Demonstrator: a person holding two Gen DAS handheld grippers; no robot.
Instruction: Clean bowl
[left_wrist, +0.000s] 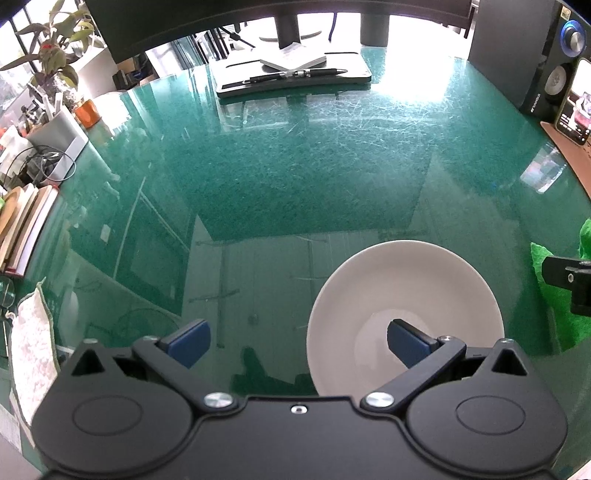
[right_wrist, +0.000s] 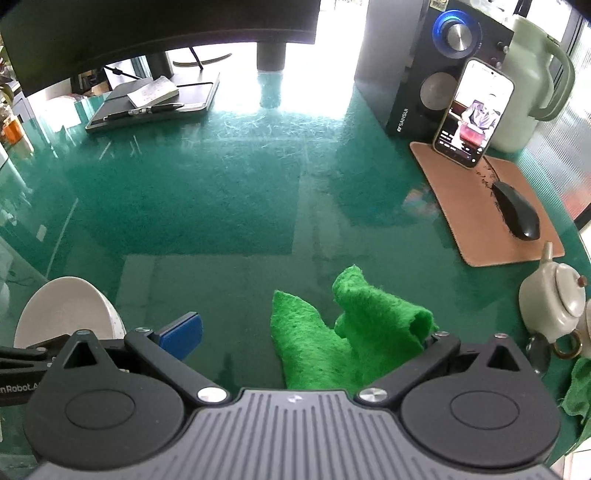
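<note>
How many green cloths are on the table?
2. One crumpled green cloth lies between the right gripper's open fingers. Another green cloth peeks in at the right edge, below the teapot. More may be hidden.

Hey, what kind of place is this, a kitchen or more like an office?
Most likely a home or office desk, not a kitchen: a black computer mouse lies on a tan leather mouse pad, a black desktop speaker stands behind, and a monitor stand base rests on the green glass-topped table.

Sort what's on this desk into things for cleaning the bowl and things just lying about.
For the job: white bowl, green cloth.

Lying about: phone, speaker, mouse, mouse pad, teapot, notebook with pen.
</note>
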